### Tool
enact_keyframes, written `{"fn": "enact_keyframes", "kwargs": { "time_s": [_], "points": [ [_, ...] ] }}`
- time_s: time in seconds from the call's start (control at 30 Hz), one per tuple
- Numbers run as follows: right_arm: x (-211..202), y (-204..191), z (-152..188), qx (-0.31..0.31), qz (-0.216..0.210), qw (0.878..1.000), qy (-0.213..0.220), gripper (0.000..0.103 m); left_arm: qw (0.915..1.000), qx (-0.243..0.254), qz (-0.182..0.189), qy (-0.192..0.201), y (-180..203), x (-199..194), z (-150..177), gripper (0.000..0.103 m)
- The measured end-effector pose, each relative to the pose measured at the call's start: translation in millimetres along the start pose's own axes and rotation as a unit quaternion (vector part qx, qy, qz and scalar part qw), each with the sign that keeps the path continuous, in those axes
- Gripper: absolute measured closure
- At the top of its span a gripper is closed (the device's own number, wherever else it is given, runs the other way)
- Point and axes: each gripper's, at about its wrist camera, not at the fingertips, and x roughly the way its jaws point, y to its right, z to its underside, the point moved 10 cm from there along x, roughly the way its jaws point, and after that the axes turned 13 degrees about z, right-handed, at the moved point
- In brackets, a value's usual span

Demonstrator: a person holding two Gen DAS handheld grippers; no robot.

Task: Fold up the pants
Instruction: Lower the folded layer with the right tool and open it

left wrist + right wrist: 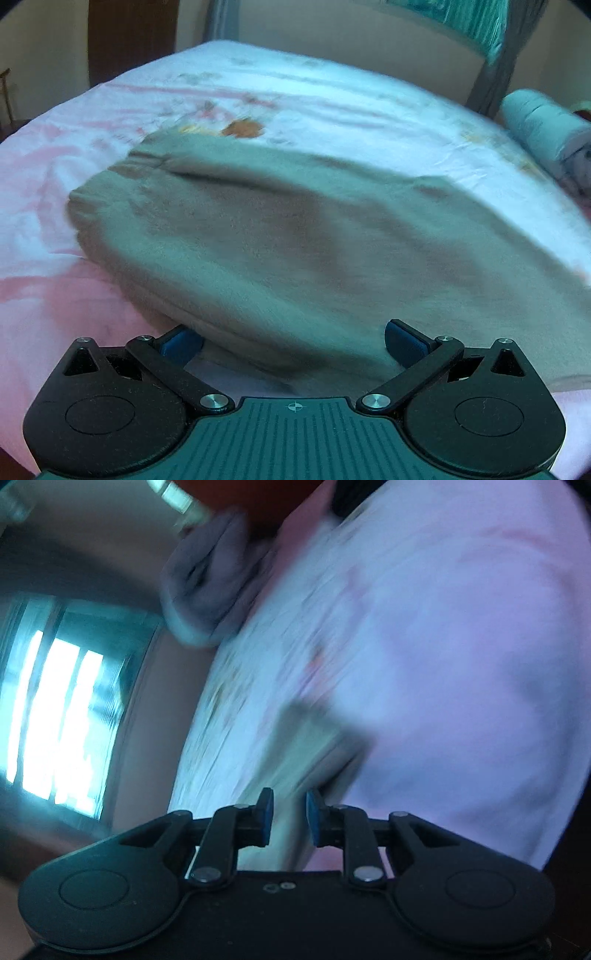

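Grey-green pants [280, 236] lie spread across the pink and white bedsheet [332, 96] in the left wrist view, blurred by motion. My left gripper [291, 343] is wide open, its blue pads on either side of the pants' near edge. In the tilted, blurred right wrist view my right gripper [289, 818] has its blue pads close together with a strip of the pants [314, 746] running between them.
A rolled teal blanket [543, 122] lies at the bed's far right. A grey bundle of cloth [214, 576] sits at the bed's edge. A bright window [55, 716] is on the left. A headboard and wall stand behind the bed.
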Motion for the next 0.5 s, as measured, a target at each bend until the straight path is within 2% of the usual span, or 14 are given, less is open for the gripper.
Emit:
{"fn": "enact_keyframes", "kwargs": {
  "time_s": [0.07,0.17,0.3,0.33,0.4,0.47,0.5],
  "points": [
    [13.9,-27.6,33.1,-0.024,-0.023,0.998,-0.051,0.089,0.9997,0.0,0.02,0.011,22.9,-6.6,4.4,0.0],
    [35.3,-61.2,86.5,-0.049,-0.042,0.991,-0.117,0.088,0.9997,0.012,0.001,0.021,40.3,-8.9,10.2,0.0],
    [59.2,-88.2,145.0,-0.08,-0.047,0.979,-0.18,0.088,0.9987,0.023,-0.025,0.04,46.0,-20.2,6.8,0.0],
    [61.8,-95.0,154.3,-0.086,-0.057,0.977,-0.188,0.088,0.9981,0.019,-0.038,0.045,44.0,-24.5,6.0,0.0],
    [66.9,-106.4,166.3,-0.109,-0.06,0.975,-0.184,0.088,0.9973,-0.003,-0.042,0.06,37.1,-34.0,4.3,0.0],
    [75.0,-111.6,176.7,-0.121,-0.049,0.973,-0.19,0.088,0.9957,-0.023,-0.047,0.077,29.8,-43.4,2.6,0.0],
    [80.9,-109.4,181.2,-0.132,-0.03,0.971,-0.197,0.09,0.995,-0.029,-0.047,0.083,26.9,-47.4,1.3,0.0]
  ]
}}
